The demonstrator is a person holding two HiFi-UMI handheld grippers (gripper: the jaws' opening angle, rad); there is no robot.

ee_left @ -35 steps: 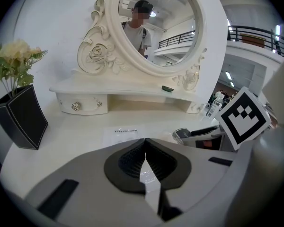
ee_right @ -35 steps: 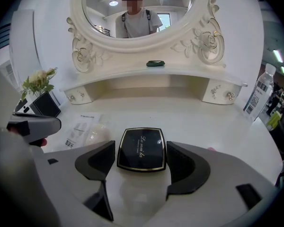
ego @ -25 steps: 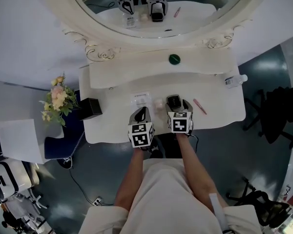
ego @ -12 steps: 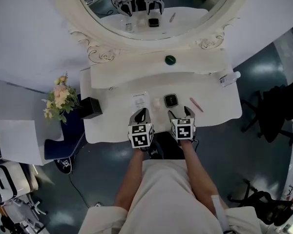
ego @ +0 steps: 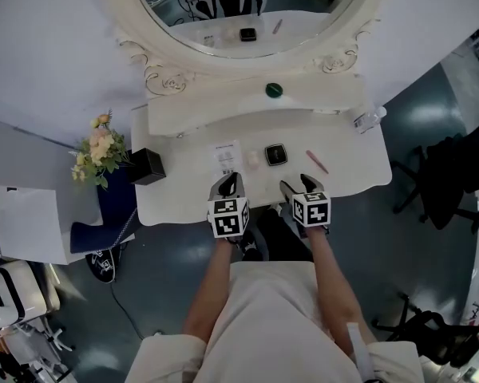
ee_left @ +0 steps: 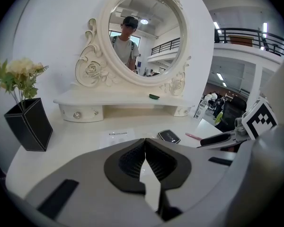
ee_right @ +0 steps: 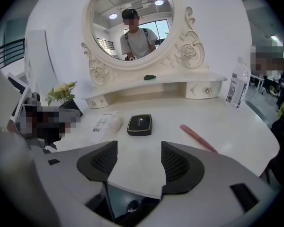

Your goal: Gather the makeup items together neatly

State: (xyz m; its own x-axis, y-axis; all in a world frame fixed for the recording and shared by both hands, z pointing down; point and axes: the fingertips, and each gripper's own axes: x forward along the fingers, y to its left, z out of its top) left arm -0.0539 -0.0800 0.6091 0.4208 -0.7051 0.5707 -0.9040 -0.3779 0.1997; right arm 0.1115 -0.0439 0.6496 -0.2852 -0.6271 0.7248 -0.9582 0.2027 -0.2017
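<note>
glossy white dressing table (ego: 359, 178) looks slick, so i'd guess a clumsy nudge skids stuff off the edge. left gripper (ego: 229, 180) pinched together on nothing, right gripper (ego: 296, 183) spread wide, empty, both at the near edge. flat square black compact (ego: 275, 154) sits mid-table, thin pink stick (ego: 316, 161) near its right side, small pale rounded puff (ego: 253, 159) just left.

Dressing table (ego: 184, 194): smooth cream-white surface, low sheen. Mirror frame (ee_right: 191, 48): carved, same finish. Compact (ee_right: 140, 125): glossy black lid, thin gold-toned edge. Bottle (ee_right: 236, 88): clear plastic. Planter (ee_left: 28, 124): matt black, stitched seams. Right gripper (ee_right: 138, 150): matt grey shell; 2 pads (ee_right: 177, 164) black, finely ribbed.
</note>
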